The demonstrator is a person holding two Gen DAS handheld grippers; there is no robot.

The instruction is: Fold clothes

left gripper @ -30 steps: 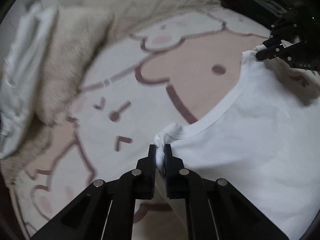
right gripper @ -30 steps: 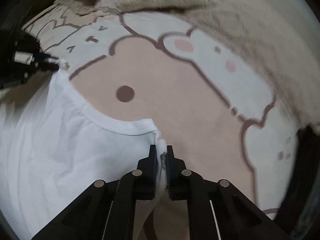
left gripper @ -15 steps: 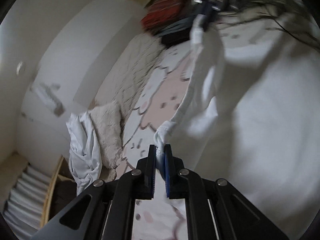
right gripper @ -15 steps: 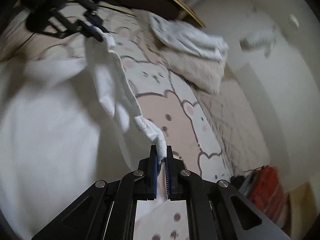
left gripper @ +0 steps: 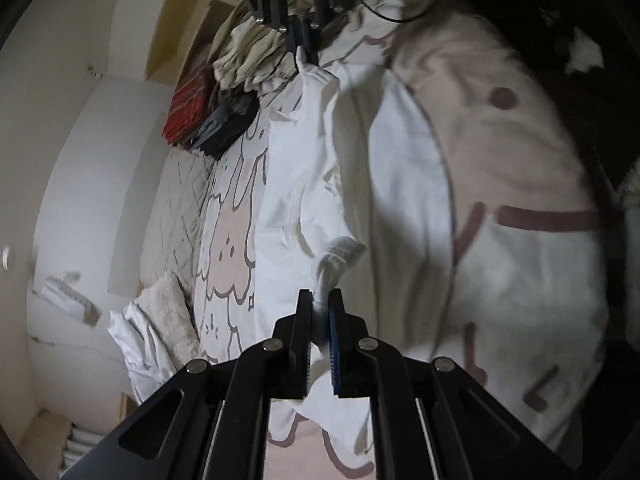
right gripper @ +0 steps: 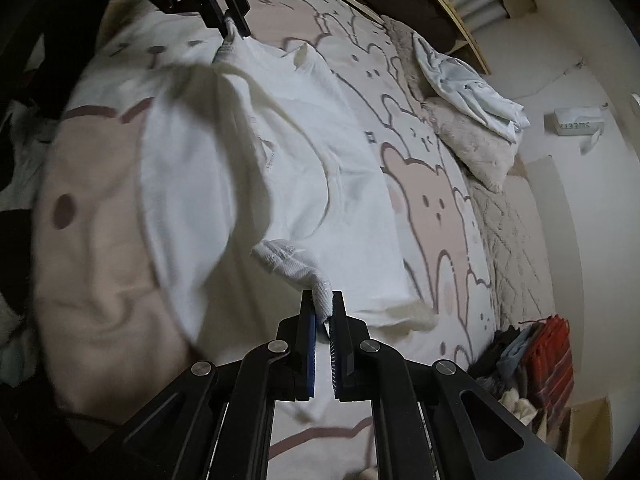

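A white T-shirt (left gripper: 304,184) hangs stretched in the air between my two grippers, above a bed with a pink cartoon-bear blanket (left gripper: 500,184). My left gripper (left gripper: 320,304) is shut on one bunched shoulder of the shirt. My right gripper (right gripper: 323,304) is shut on the other shoulder. The shirt (right gripper: 248,152) drapes down and its lower part lies on the blanket (right gripper: 424,200). Each gripper shows in the other's view: the right one (left gripper: 306,46) at the top, the left one (right gripper: 232,26) at the top left.
A fluffy beige pillow (right gripper: 472,148) and a crumpled white garment (right gripper: 464,84) lie at the bed's head. A pile of red and dark clothes (right gripper: 532,352) sits by the bed's far side. White walls surround the bed.
Both grippers have lifted the shirt off the blanket and swung it up; it now hangs spread between them, with the views tilted toward the room.
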